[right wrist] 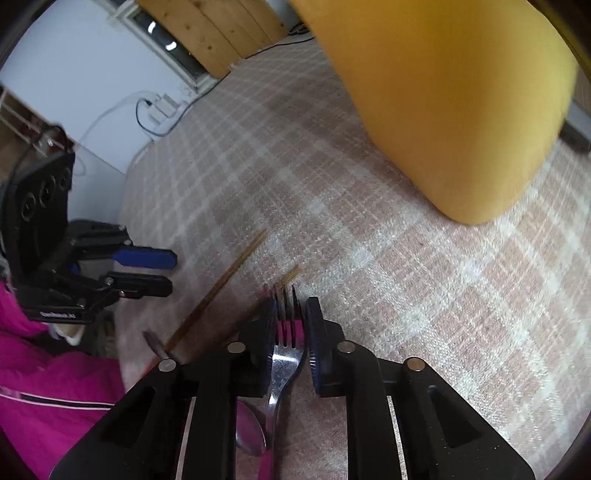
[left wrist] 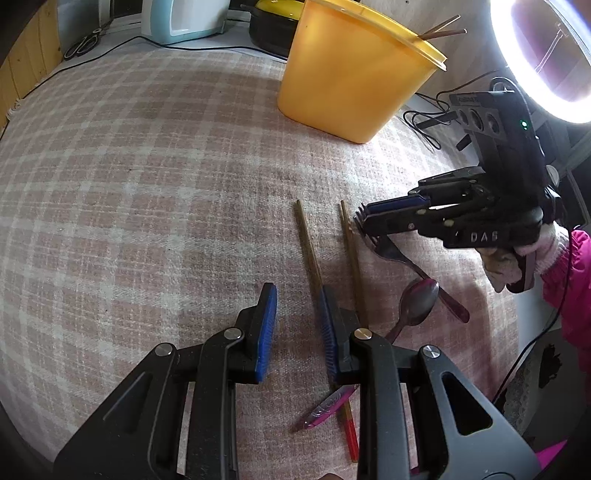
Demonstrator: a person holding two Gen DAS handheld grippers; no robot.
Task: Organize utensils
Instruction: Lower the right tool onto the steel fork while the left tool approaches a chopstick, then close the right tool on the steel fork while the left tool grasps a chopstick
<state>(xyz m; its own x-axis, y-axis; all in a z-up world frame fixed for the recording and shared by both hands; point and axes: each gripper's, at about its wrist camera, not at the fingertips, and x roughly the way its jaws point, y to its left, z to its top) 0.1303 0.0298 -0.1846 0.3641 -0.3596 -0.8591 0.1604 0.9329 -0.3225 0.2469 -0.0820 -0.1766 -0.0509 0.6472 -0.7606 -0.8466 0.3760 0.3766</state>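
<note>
Right gripper tilted down at the checked cloth, jaws narrow around the head of a fork. Left pad against the fork's edge; right pad close beside the other edge, contact there not clear. Tines poking out just past the fingertips, handle running back under the gripper body. Spoon lying beside the fork handle, bowl under the left finger's base.

Seen from the left wrist: right gripper low over the fork, tip at the tines, fork handle crossing beneath the spoon. Hand on the right gripper's grip, pink sleeve behind it.

Left gripper hovering over the cloth, jaws partly open, nothing between them. One chopstick running forward from its right finger, a second chopstick just right of that, near the right gripper's tip. Pink wrapper-like piece under the right finger; unclear what it is.

Yellow tub ahead of both grippers, well beyond the loose pieces, two chopsticks leaning out over its rim. Ring light to the far right.
</note>
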